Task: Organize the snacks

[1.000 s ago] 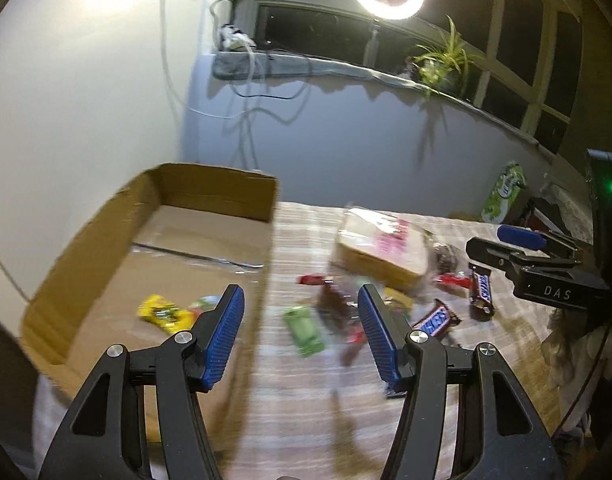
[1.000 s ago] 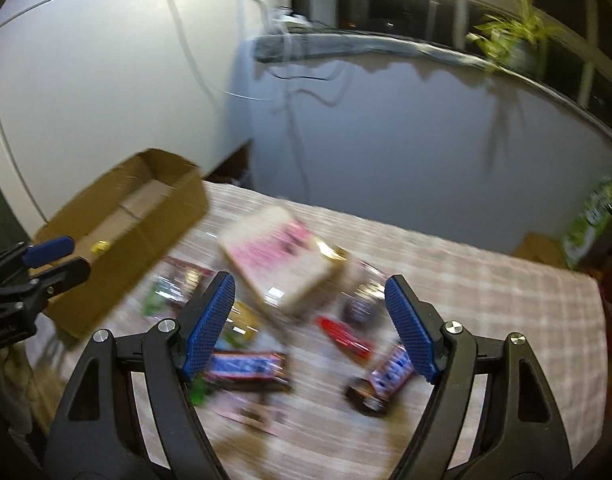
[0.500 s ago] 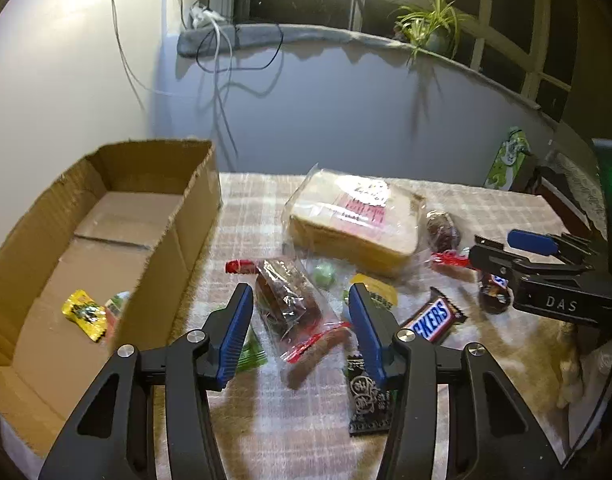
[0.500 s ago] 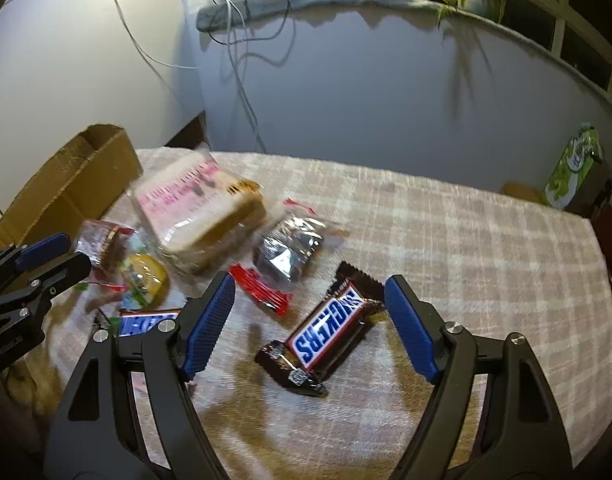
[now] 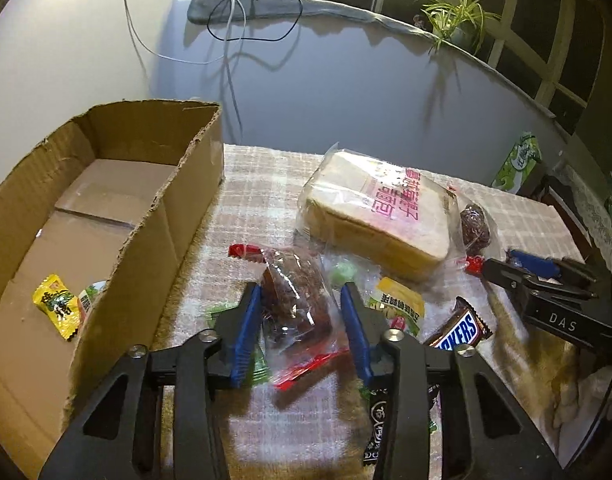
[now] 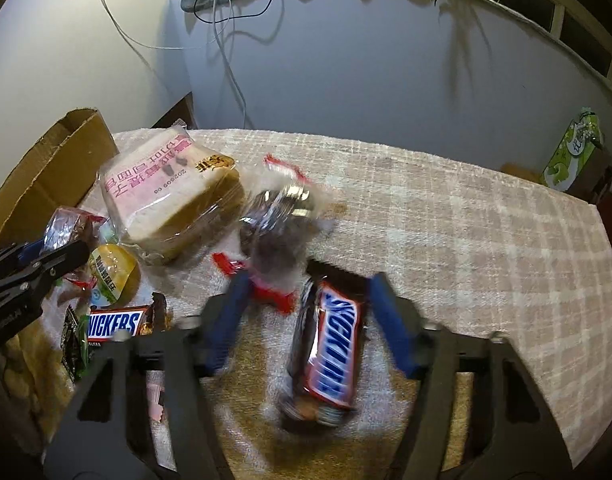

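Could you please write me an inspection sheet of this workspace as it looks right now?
Surface: table under a pale plaid cloth.
Job's things: cardboard box at the left edge, holding a yellow packet; bagged bread, clear bag of dark snack, two Snickers bars and small sweets on the cloth.
Clutter: green carton beyond the far right corner.
Grippers: left gripper closing around the clear bag; right gripper closing around one Snickers bar, its fingers not visibly pressing it; picture blurred.
Cables: white and black cables hang down the wall.
Surroundings: windowsill with a potted plant, dark windows.
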Tool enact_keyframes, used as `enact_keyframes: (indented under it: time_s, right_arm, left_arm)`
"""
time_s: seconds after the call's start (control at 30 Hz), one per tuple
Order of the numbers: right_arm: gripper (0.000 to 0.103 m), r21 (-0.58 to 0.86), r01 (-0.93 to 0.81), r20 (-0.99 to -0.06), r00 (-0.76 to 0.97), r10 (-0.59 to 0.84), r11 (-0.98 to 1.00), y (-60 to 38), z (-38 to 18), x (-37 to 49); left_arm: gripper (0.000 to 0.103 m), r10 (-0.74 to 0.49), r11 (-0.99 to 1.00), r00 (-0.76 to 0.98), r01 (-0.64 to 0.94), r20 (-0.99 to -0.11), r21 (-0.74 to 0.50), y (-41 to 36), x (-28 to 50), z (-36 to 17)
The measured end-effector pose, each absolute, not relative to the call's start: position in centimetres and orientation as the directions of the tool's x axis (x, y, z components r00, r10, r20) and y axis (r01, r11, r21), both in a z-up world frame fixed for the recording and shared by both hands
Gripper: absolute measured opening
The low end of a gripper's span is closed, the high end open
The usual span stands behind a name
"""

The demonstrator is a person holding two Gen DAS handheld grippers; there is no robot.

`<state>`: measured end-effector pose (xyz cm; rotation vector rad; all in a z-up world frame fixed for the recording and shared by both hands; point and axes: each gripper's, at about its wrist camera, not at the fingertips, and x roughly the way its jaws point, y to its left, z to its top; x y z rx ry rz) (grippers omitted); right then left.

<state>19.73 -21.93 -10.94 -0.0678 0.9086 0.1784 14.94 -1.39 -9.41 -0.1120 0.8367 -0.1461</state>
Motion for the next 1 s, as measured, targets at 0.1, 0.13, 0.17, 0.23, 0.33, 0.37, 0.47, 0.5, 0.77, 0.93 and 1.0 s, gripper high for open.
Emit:
enact_keyframes:
  time_s: [0.1, 0.13, 0.17, 0.23, 0.33, 0.37, 0.47, 0.5, 0.77, 0.93, 1.0]
  right_arm:
    - [0.036, 0.04, -0.184, -0.795, 0.59, 0.143, 0.982, -22.2, -11.0, 19.7]
    - [0.034, 0.047, -0.185, -0.793, 0.59, 0.149, 0.982, -22.3, -11.0, 19.7]
    - [0.033, 0.056, -0.186, -0.791, 0.592, 0.157, 0.981, -22.4, -10.9, 19.6]
    - [0.031, 0.062, -0.185, -0.788, 0.594, 0.162, 0.981, -22.6, -10.9, 19.4]
    - [0.029, 0.076, -0.184, -0.785, 0.595, 0.172, 0.98, -23.1, -10.7, 19.0]
    - [0.029, 0.081, -0.183, -0.783, 0.597, 0.176, 0.98, -23.3, -10.6, 18.8]
    - [0.028, 0.09, -0.177, -0.775, 0.605, 0.18, 0.98, -24.1, -10.3, 18.1]
    - [0.028, 0.09, -0.176, -0.774, 0.607, 0.18, 0.98, -24.2, -10.2, 18.0]
    - [0.022, 0.087, -0.19, -0.739, 0.645, 0.192, 0.978, -24.2, -7.9, 16.4]
    - [0.018, 0.071, -0.203, -0.749, 0.636, 0.187, 0.977, -23.5, -8.3, 16.4]
    - [0.017, 0.076, -0.206, -0.745, 0.639, 0.192, 0.976, -23.5, -8.4, 16.2]
  left_arm:
    - [0.032, -0.176, 0.984, 0.664, 0.086, -0.726, -0.159, -1.4, 14.8, -9.4]
    - [0.032, -0.177, 0.983, 0.666, 0.089, -0.724, -0.158, -1.5, 14.7, -9.3]
    - [0.032, -0.177, 0.983, 0.668, 0.091, -0.723, -0.156, -1.5, 14.7, -9.3]
    - [0.031, -0.175, 0.984, 0.673, 0.092, -0.718, -0.154, -1.6, 14.6, -9.1]
    - [0.031, -0.177, 0.983, 0.68, 0.093, -0.711, -0.156, -1.5, 14.3, -8.9]
    - [0.031, -0.179, 0.983, 0.683, 0.092, -0.708, -0.159, -1.4, 14.2, -8.8]
    - [0.031, -0.184, 0.981, 0.689, 0.091, -0.701, -0.168, -1.4, 13.8, -8.5]
    - [0.031, -0.188, 0.981, 0.691, 0.092, -0.698, -0.173, -1.4, 13.7, -8.4]
    - [0.031, -0.209, 0.976, 0.716, 0.113, -0.666, -0.185, -1.3, 12.4, -6.6]
    - [0.031, -0.209, 0.976, 0.724, 0.114, -0.657, -0.185, -1.1, 11.8, -6.2]
    - [0.031, -0.208, 0.976, 0.727, 0.111, -0.655, -0.187, -0.8, 11.5, -6.1]
